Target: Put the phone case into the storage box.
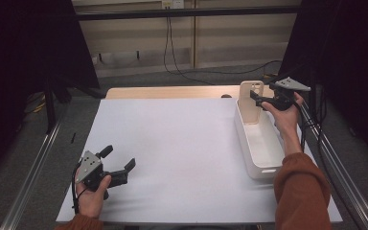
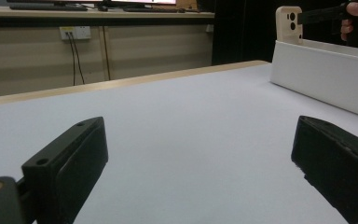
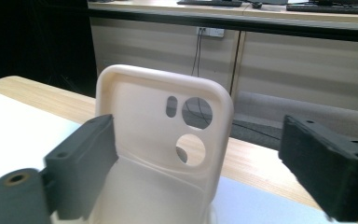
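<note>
A cream phone case (image 1: 248, 111) with camera cut-outs stands upright at the far end of a white bin (image 1: 260, 158), leaning on its end wall. My right gripper (image 1: 255, 98) is level with the case's upper half, open. In the right gripper view the case (image 3: 158, 121) rises between the wide-set jaws of that gripper (image 3: 200, 140), close to the left jaw and well apart from the right one. My left gripper (image 1: 120, 159) rests low over the white sheet at the front left, open and with nothing in it. From the left gripper (image 2: 200, 158) the case (image 2: 289, 23) shows far off.
The white sheet (image 1: 172, 143) covers most of the wooden table (image 1: 172, 92). The bin (image 2: 321, 70) runs lengthwise along the sheet's right edge. Metal rails run along both sides of the table, and cables hang down the wall behind it.
</note>
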A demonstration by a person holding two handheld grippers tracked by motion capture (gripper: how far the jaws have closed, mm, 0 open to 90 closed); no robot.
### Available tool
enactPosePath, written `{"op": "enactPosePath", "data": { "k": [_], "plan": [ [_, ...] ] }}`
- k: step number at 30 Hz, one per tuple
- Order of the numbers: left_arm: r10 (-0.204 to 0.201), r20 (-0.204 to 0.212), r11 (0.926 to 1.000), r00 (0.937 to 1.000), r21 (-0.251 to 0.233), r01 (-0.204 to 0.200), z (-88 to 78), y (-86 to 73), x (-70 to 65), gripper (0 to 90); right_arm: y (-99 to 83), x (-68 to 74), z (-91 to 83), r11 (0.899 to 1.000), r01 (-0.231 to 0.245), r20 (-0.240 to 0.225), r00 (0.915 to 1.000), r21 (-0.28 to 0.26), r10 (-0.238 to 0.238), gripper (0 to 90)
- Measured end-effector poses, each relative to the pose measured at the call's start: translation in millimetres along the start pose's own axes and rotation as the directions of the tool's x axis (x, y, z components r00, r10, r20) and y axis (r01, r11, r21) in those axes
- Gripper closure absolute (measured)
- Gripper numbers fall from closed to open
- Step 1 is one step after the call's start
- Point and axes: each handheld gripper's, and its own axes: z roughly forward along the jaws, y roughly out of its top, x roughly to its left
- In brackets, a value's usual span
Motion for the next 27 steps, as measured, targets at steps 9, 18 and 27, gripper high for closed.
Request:
{"op": "enactPosePath", "data": {
  "k": [9, 18, 27],
  "plan": [
    [-0.002, -0.003, 1.0000, 1.0000, 0.000, 0.002, 1.7, 0.7, -0.2, 3.7, 0.9, 3.3, -4.3, 1.000, -0.027, 0.012, 0.9995, -0.014, 0.027, 0.2],
    [-0.002, -0.011, 1.0000, 0.9999, 0.003, 0.002, 3.0, 0.4, 0.8, 3.8, -1.5, 3.9, -10.8, 0.999, -0.031, 0.009, 0.9995, -0.016, 0.032, 0.0],
    [-0.002, -0.009, 1.0000, 1.0000, 0.000, 0.002, 2.8, 0.5, 0.2, 3.8, -1.2, 4.7, -19.9, 0.999, -0.032, 0.015, 0.9994, -0.023, 0.033, 0.2]
  ]
}}
